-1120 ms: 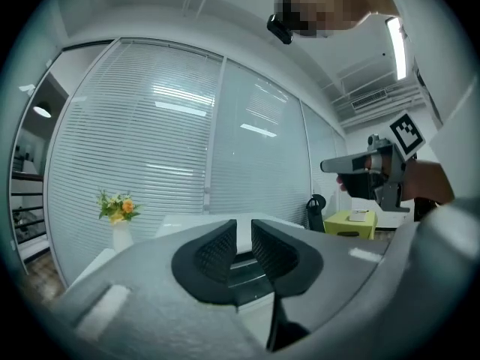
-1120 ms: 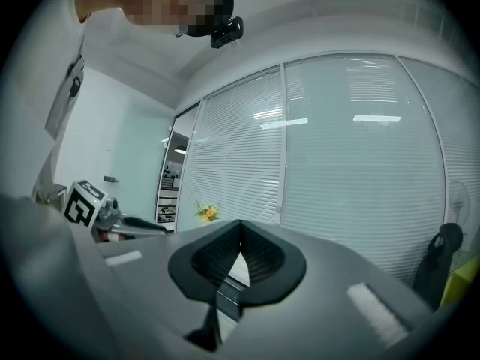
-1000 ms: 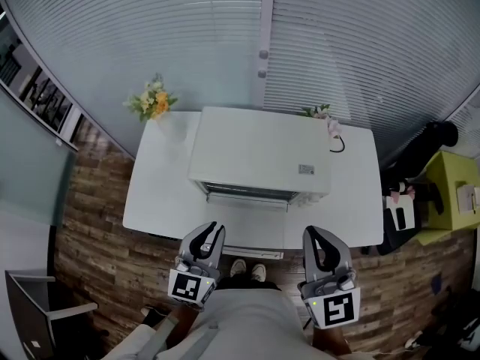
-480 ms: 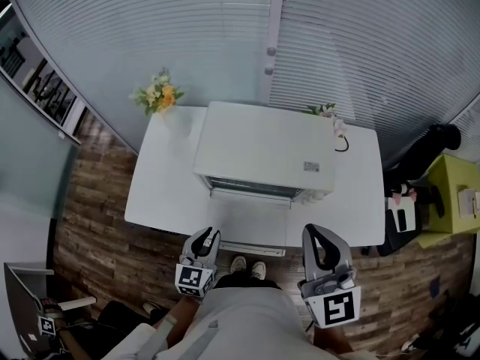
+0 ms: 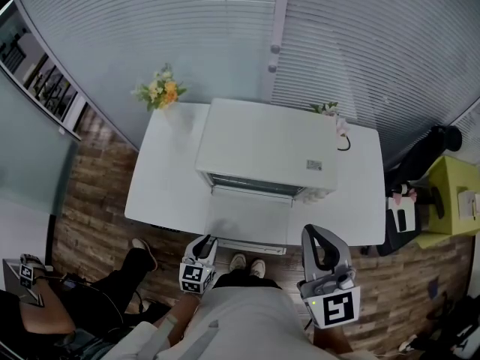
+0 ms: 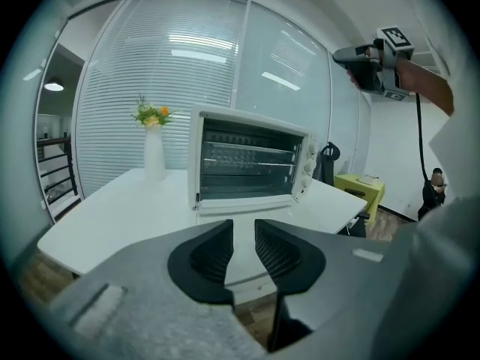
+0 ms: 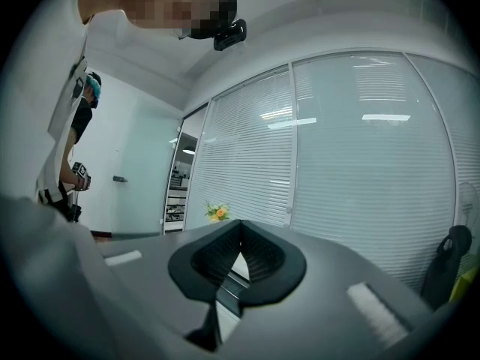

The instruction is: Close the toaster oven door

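Note:
The white toaster oven (image 5: pixel 266 152) stands on the white table (image 5: pixel 161 190), also seen straight ahead in the left gripper view (image 6: pixel 251 163). Its door (image 5: pixel 251 217) lies folded down flat over the table's front edge, showing the dark racks inside. My left gripper (image 5: pixel 208 240) hangs low in front of the table, short of the door. Its jaws (image 6: pixel 244 227) are opening with nothing between them. My right gripper (image 5: pixel 312 232) is level with the table's front edge, right of the door, tilted upward, its jaws (image 7: pixel 241 227) shut and empty.
A white vase of yellow flowers (image 5: pixel 163 96) stands on the table's back left corner. A small flower sprig (image 5: pixel 326 111) and a black cable (image 5: pixel 341 145) sit at the back right. A seated person (image 5: pixel 67 313) is at lower left. A yellow-green side table (image 5: pixel 454 186) stands at right.
My left gripper has sunk lower and closer to my body, looking smaller in the head view. A seated person has come into view at lower left. The right gripper stays where it was.

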